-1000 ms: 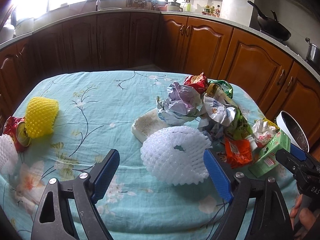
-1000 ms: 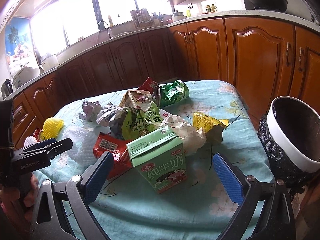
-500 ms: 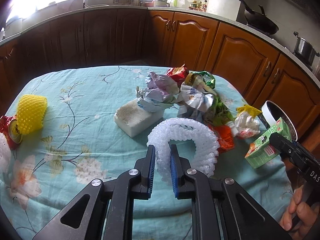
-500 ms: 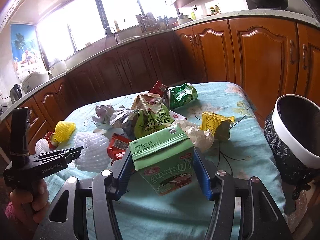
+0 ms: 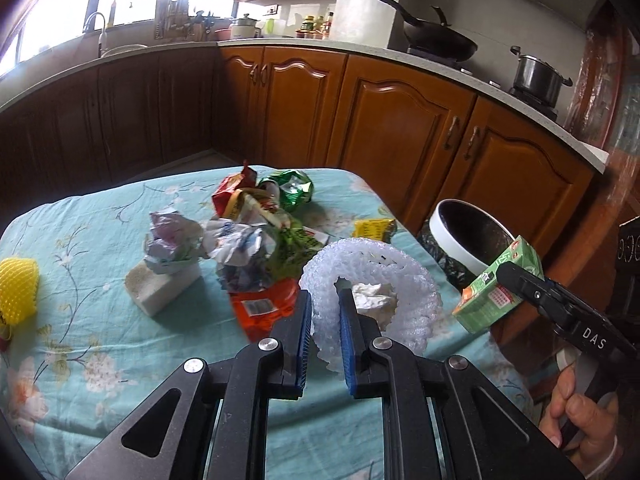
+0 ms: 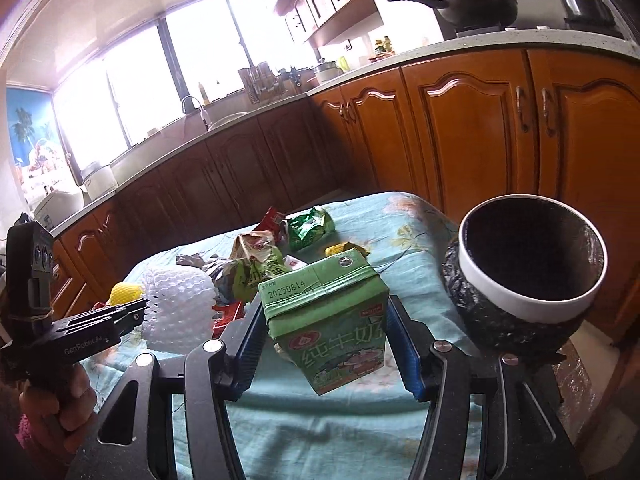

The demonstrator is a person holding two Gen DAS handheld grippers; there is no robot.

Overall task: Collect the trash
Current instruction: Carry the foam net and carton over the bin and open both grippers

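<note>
Wrappers crowd the middle of the table: crumpled foil, a red packet, a green bag and a white block lie heaped together, with a yellow foam net well apart at the left edge. The left gripper is clamped on the rim of a white foam net, which hangs clear of the cloth in front of the heap. The right gripper squeezes a green milk carton between its 2 blue pads, the carton tilted and lifted off the table. A trash bin with a white rim and black liner stands just beside the table's right corner, its mouth open and unblocked; in the left wrist view the carton sits close to that rim.

A teal floral tablecloth covers the table. Brown wooden cabinets run around the room under a pale counter, with a wok and a pot on the stove and a sink below bright windows.

The near cloth is bare, and only a narrow gap lies between the table edge and the cabinets.
</note>
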